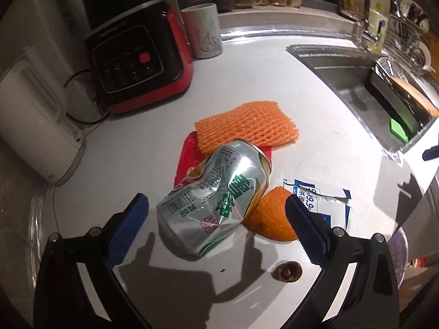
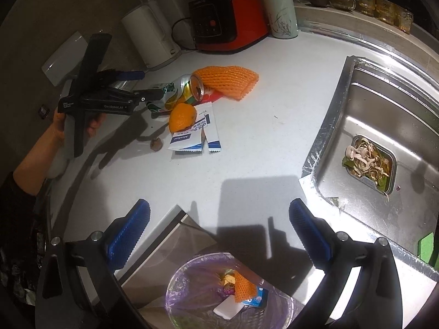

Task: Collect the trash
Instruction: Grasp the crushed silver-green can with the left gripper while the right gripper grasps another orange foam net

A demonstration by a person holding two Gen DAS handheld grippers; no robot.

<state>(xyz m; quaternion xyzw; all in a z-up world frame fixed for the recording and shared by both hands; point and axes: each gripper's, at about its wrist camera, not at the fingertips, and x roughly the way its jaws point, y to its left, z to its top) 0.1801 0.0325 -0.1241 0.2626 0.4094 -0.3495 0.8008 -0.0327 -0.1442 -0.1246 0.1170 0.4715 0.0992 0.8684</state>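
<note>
1. My left gripper [image 1: 216, 211] gapes wide and empty around the crushed can [image 1: 216, 200] on the counter [image 1: 315, 104] — pickup step.
2. Next: squeeze it, lift.
3. My right gripper [image 2: 219, 224] — spread, empty — hovers over the bin [image 2: 178, 282].

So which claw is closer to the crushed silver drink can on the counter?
Left. The left claw brackets the crushed silver drink can; the right claw hangs over the purple-lined bin.
</note>
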